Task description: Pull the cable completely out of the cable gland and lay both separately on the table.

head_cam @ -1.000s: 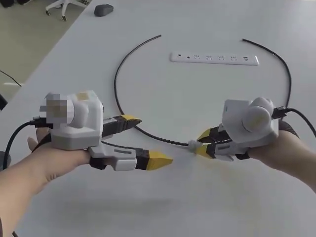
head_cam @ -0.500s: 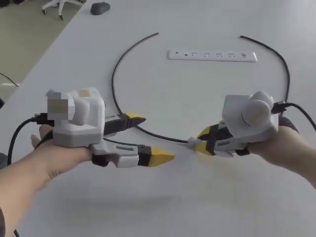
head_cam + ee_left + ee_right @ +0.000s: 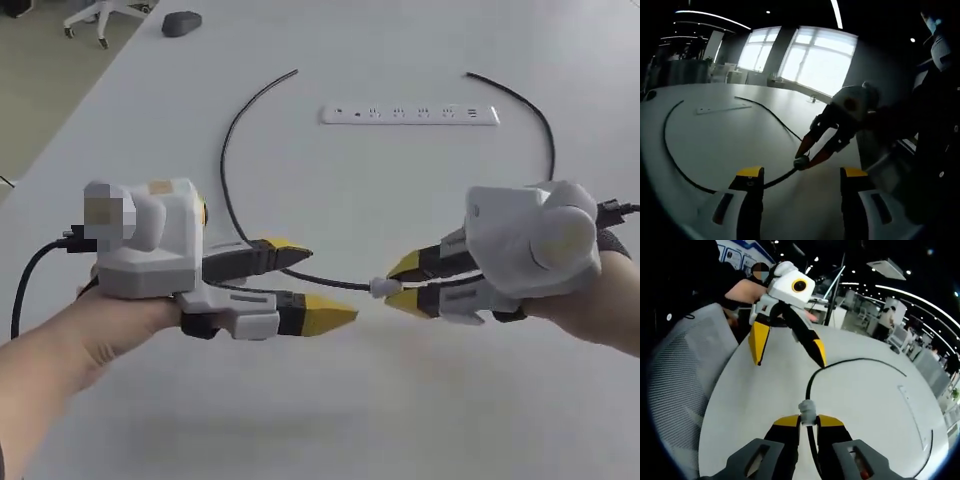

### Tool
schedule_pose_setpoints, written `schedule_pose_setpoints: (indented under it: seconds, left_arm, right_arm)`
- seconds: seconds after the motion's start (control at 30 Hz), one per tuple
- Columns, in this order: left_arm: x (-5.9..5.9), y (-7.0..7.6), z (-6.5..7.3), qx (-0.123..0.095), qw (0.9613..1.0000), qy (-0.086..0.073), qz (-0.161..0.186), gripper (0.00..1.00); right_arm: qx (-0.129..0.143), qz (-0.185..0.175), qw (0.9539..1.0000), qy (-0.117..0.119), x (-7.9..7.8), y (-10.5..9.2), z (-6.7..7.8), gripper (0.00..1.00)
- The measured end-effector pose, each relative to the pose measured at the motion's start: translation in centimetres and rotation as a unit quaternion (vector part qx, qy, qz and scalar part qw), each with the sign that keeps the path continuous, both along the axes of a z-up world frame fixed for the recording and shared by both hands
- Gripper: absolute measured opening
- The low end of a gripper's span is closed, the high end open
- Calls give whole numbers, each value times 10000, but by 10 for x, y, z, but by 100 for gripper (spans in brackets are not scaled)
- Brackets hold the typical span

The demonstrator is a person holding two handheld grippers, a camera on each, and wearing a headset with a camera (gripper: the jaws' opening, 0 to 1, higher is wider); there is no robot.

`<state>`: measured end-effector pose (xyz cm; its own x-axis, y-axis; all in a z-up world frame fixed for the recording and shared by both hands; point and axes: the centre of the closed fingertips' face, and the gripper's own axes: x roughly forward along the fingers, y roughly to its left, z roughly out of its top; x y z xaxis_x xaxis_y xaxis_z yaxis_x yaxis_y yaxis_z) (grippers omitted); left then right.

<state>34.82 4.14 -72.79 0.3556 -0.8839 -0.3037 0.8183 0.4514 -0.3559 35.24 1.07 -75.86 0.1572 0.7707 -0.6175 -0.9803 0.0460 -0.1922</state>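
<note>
Right gripper [image 3: 388, 286]: jaws clamped on white cable gland [image 3: 381, 288]. Left gripper [image 3: 332, 285]: jaws apart, facing gland. Black cable [image 3: 225, 170]: threaded in gland, curving across white counter [image 3: 350, 400]. Power strip [image 3: 410, 115]: markings too small to read.

Grippers: 2, i.e. left gripper [image 3: 328, 285] + right gripper [image 3: 393, 287], each w/ 2 yellow-tipped jaws, so 4 jaws total. Hands: 2, one per gripper: left hand [image 3: 100, 325], right hand [image 3: 592, 318]. Black cable [image 3: 225, 190]: 1, w/ 2 free ends showing. White cable gland [image 3: 381, 288]: 1. White power strip [image 3: 410, 115]: 1; socket count too small to tell. Dark computer mouse [image 3: 181, 23]: 1. Surface [image 3: 330, 400]: 1. Office chair base [image 3: 85, 15]: 1, out on the floor [image 3: 40, 80].
</note>
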Motion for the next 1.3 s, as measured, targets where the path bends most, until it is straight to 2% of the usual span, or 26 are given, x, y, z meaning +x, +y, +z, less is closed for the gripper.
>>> schedule_pose_setpoints:
  seconds: [0.13, 0.27, 0.43, 0.47, 0.67, 0.77, 1.03, 1.17, 1.3]
  left_arm:
    - [-3, -7, 4, -97, 9999, -24, -129, 56]
    - [-13, -17, 8, -291, 9985, 94, -445, 43]
    - [-18, -25, 13, -423, 9972, -32, -611, 46]
    - [-19, -27, 15, -415, 9962, -217, -732, 46]
    - [-21, -28, 7, -353, 9961, -52, -810, 39]
    - [-23, -29, 9, -449, 9953, -14, -854, 30]
    - [-28, -32, 10, -512, 9942, 89, -941, 31]
    - [-29, -32, 13, -714, 9931, 231, -899, 27]
    - [-32, -34, 14, -766, 9923, 272, -931, 25]
  right_arm:
    - [71, 132, 9998, -158, -8, 0, 13, 7]
    - [144, 237, 9993, -256, -16, 1, 23, 7]
    - [151, 381, 9986, -325, -26, 0, 27, 7]
    - [132, 407, 9986, -322, -28, 0, 27, 7]
    - [190, 490, 9979, -369, -34, 2, 33, 7]
    - [236, 564, 9976, -332, -39, 4, 35, 7]
    - [260, 672, 9964, -437, -44, 6, 39, 7]
    - [267, 705, 9961, -454, -46, 5, 40, 7]
    - [260, 705, 9959, -504, -46, 4, 41, 7]
